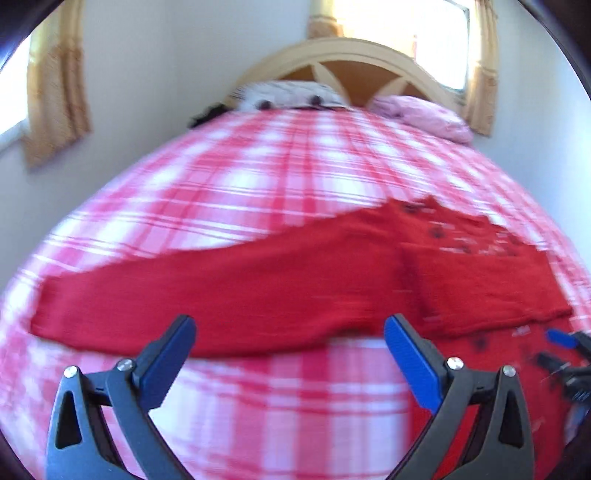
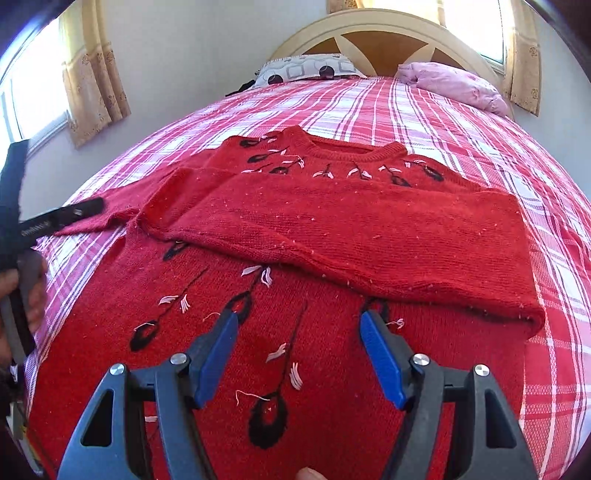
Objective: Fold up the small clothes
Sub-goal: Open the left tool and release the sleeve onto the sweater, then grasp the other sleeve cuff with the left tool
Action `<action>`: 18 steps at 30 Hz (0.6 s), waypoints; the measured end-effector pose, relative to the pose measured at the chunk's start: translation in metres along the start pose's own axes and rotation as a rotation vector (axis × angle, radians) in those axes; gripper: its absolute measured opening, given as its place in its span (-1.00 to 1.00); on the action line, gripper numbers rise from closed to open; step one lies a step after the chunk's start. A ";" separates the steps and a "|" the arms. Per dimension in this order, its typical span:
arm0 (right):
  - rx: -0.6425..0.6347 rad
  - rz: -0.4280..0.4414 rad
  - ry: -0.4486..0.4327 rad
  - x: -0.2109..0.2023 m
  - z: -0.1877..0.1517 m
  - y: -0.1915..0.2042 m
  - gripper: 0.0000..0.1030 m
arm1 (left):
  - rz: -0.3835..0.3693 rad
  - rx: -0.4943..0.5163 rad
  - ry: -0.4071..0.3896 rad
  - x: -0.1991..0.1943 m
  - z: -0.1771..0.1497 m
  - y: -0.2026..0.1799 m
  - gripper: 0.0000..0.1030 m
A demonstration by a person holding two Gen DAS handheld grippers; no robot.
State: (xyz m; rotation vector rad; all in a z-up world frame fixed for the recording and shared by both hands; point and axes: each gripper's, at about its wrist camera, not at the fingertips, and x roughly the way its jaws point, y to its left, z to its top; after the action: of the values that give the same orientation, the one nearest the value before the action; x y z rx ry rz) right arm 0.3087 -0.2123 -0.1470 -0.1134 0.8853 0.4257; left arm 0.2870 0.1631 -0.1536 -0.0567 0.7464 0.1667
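Both tongs (image 1: pixel 290 332) (image 2: pixel 299 325) gape over red sweater (image 2: pixel 332 229), labels unreadable.

Home bedroom, from what I see: bed with pink plaid sheet (image 2: pixel 424 122), arched wooden headboard (image 2: pixel 384 40), pillows (image 2: pixel 306 68), tan curtains (image 2: pixel 92 85) over bright windows.

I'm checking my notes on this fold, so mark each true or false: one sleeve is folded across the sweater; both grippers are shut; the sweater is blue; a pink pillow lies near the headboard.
1. One sleeve lies folded across the sweater. True.
2. Both grippers are shut. False: the left gripper and right gripper are open, holding nothing.
3. The sweater is blue. False: it is red; only the fingers are blue.
4. A pink pillow lies near the headboard. True.
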 end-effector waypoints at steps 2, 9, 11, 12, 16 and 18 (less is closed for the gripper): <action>0.002 0.003 -0.003 0.000 0.000 0.000 0.36 | 0.080 0.006 0.003 -0.001 0.000 0.035 1.00; -0.015 -0.002 -0.003 0.002 -0.002 0.002 0.40 | 0.277 -0.155 0.064 -0.004 -0.006 0.164 0.83; -0.022 -0.004 -0.002 0.002 -0.002 0.004 0.42 | 0.263 -0.280 0.102 0.002 -0.013 0.198 0.58; -0.023 -0.004 -0.002 0.002 -0.002 0.004 0.43 | 0.238 -0.353 0.123 0.006 -0.016 0.213 0.31; -0.019 0.002 -0.005 0.002 -0.003 0.003 0.43 | 0.109 -0.589 0.176 0.020 -0.029 0.249 -0.26; -0.018 0.002 -0.007 0.002 -0.003 0.004 0.43 | 0.081 -0.646 0.181 0.026 -0.031 0.253 -0.26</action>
State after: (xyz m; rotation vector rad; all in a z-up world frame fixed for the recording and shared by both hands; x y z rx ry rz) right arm 0.3063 -0.2093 -0.1499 -0.1278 0.8752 0.4362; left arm 0.2422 0.4124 -0.1920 -0.6630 0.8509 0.4798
